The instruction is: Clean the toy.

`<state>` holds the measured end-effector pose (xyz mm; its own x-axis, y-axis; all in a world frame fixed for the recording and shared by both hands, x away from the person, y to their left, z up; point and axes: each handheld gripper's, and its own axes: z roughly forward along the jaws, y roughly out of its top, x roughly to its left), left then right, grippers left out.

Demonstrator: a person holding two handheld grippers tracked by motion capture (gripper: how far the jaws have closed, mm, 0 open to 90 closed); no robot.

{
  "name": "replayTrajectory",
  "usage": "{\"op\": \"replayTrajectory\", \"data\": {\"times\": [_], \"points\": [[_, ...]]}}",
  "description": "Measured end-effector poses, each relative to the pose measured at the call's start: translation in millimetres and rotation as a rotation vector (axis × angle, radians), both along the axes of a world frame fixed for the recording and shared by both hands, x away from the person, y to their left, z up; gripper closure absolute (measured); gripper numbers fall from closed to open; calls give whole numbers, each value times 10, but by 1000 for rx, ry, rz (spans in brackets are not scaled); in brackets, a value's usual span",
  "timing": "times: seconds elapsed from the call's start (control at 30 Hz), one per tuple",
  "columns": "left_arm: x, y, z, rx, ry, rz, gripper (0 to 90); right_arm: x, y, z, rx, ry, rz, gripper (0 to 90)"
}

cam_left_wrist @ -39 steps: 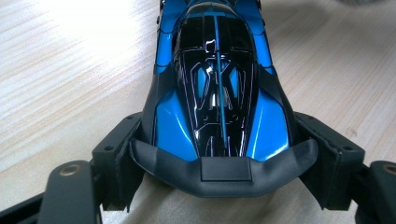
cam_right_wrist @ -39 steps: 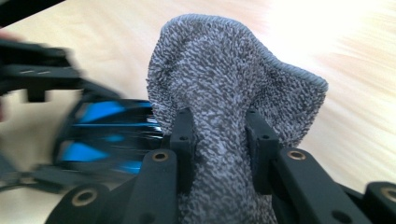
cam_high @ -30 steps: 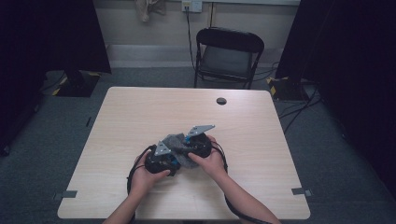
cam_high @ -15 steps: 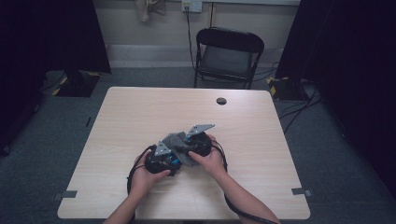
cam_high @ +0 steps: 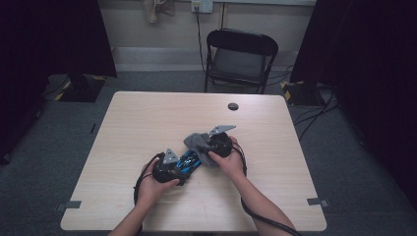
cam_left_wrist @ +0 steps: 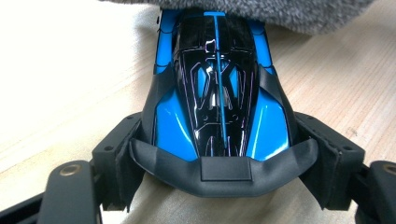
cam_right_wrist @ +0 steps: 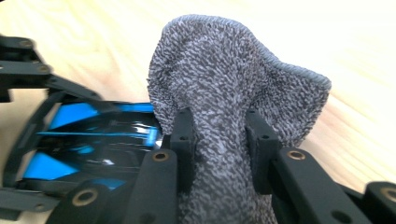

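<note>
The left gripper (cam_left_wrist: 224,179) clamps a glossy blue-and-black toy car (cam_left_wrist: 217,93); the right gripper (cam_right_wrist: 219,140) pinches a grey cloth (cam_right_wrist: 233,84).

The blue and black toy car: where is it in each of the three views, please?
High view: the toy car lies just below the table's centre, between the two hands.
Left gripper view: it runs up the middle, its near end between the jaws.
Right gripper view: it is at lower left.
Shared landmark: the grey cloth over its far end.

Both forearms reach in from below, left gripper (cam_high: 173,167) with fingers (cam_left_wrist: 116,163) spread wide, right gripper (cam_high: 209,147) with fingers (cam_right_wrist: 184,135) pinched nearly together.
</note>
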<state>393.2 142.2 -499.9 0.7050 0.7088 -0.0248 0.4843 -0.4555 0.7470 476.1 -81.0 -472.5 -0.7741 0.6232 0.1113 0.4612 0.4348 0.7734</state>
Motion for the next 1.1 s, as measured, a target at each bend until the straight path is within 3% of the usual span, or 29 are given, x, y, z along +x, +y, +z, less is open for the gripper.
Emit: {"op": "replayTrajectory", "data": {"times": [0.17,0.3,0.77,0.97,1.1], "points": [[2,2,-1,-3,0,-1,241,54,-92,-31,-13,2,-48,699],[1,1,1,0,1,-2,239,76,-231,-77,-5,30,-90,698],[15,-8,29,43,3,-33,201,-43,-379,6,-26,2,-64,696],[3,25,126,30,21,-33,204,-93,-428,33,-29,-7,-55,696],[-10,53,227,9,-2,-47,201,-122,-435,38,-35,-11,-50,695]]}}
